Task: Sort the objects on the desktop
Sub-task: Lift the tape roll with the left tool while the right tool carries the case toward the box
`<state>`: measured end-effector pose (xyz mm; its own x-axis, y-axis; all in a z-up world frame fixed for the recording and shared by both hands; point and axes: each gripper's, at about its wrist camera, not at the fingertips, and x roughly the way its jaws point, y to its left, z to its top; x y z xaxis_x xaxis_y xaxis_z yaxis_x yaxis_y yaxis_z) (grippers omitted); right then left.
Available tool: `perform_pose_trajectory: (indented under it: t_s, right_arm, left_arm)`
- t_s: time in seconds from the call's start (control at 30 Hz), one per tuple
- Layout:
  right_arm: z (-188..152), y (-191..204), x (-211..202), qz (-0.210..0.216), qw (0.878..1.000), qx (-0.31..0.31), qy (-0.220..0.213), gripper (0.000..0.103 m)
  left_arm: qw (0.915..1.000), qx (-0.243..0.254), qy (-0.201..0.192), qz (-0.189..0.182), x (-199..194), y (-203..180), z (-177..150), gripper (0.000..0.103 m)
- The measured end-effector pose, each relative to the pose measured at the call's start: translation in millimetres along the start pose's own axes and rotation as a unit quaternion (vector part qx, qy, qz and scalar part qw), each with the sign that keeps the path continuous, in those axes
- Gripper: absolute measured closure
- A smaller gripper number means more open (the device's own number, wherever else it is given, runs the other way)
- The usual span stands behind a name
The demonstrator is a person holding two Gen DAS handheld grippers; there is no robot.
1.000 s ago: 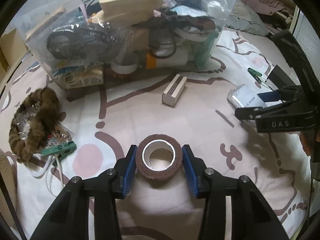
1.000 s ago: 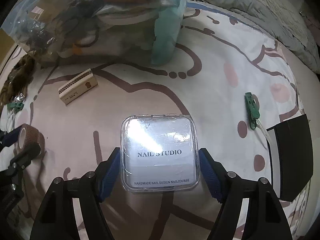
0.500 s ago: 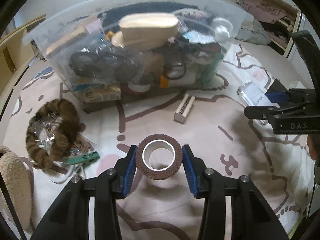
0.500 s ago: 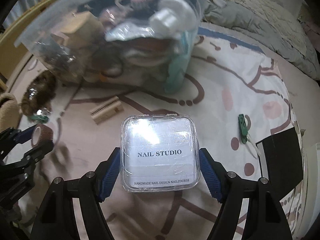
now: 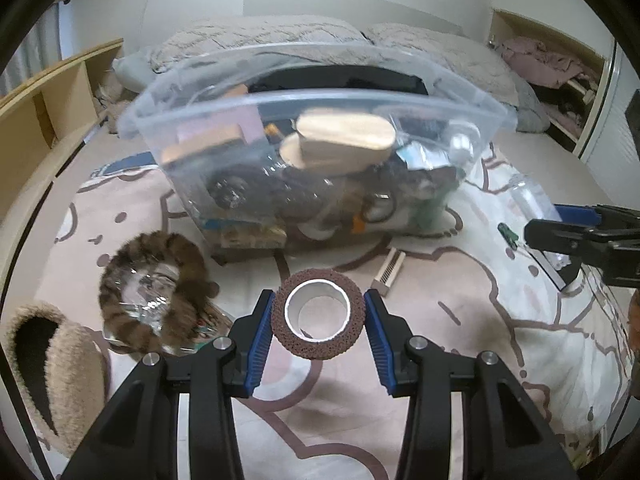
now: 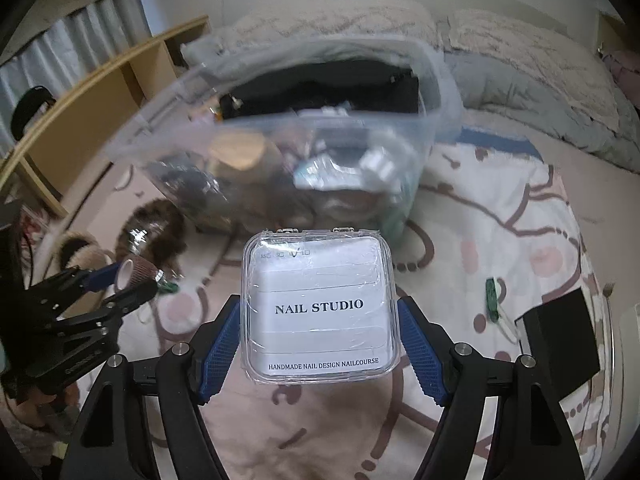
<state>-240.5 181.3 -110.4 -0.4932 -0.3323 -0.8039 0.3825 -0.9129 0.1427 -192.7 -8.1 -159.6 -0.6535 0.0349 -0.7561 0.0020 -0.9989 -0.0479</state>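
Observation:
My left gripper (image 5: 319,326) is shut on a brown roll of tape (image 5: 319,314) with a white core, held in the air above the patterned bedspread. My right gripper (image 6: 320,332) is shut on a clear square case (image 6: 320,306) labelled NAIL STUDIO, also lifted. Ahead of both stands a clear plastic bin (image 5: 320,148) full of mixed items. In the left wrist view the right gripper (image 5: 580,236) shows at the right edge with the case (image 5: 532,200). In the right wrist view the left gripper (image 6: 120,284) and its roll (image 6: 134,272) are at the left.
On the bedspread lie a furry brown ring on a plastic packet (image 5: 156,292), a small cardboard comb box (image 5: 388,272), a green clip (image 6: 491,294) and a black box (image 6: 560,338). A fuzzy slipper (image 5: 52,364) is at the left. Wooden shelves (image 6: 100,120) and pillows stand behind.
Both grippers have risen with their loads, so the bedspread looks farther away and the bin's open top has come into view. The grips are unchanged.

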Motion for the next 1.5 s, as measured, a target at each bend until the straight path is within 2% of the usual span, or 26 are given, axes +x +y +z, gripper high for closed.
perform_pose_trajectory:
  t_s: [0.23, 0.43, 0.77, 0.97, 1.13, 1.3, 1.5]
  right_arm:
    - [13, 16, -19, 0.021, 0.999, -0.002, -0.031, 0.027]
    - [24, 33, -31, 0.035, 0.998, -0.013, -0.049, 0.027]
    - [61, 41, -51, 0.044, 0.994, -0.002, -0.095, 0.027]
    - [76, 29, -60, 0.052, 0.990, 0.026, -0.132, 0.027]
    - [84, 20, -52, 0.052, 0.989, 0.047, -0.134, 0.027]
    - [91, 20, -44, 0.056, 0.988, 0.051, -0.133, 0.027]
    - [99, 19, -41, 0.066, 0.986, 0.054, -0.142, 0.027]
  left_arm:
    - [0.9996, -0.011, -0.026, 0.000, -22, 8, 17, 0.059]
    - [0.9983, -0.021, -0.051, -0.015, -39, 9, 35, 0.059]
    - [0.9937, -0.001, -0.111, -0.009, -65, 13, 87, 0.059]
    - [0.9904, -0.023, -0.136, -0.008, -67, 25, 128, 0.059]
    - [0.9905, -0.040, -0.130, -0.018, -51, 26, 150, 0.059]
    - [0.9927, -0.060, -0.101, -0.027, -19, 25, 160, 0.059]
    - [0.9956, -0.058, -0.073, -0.008, 14, 26, 167, 0.059]
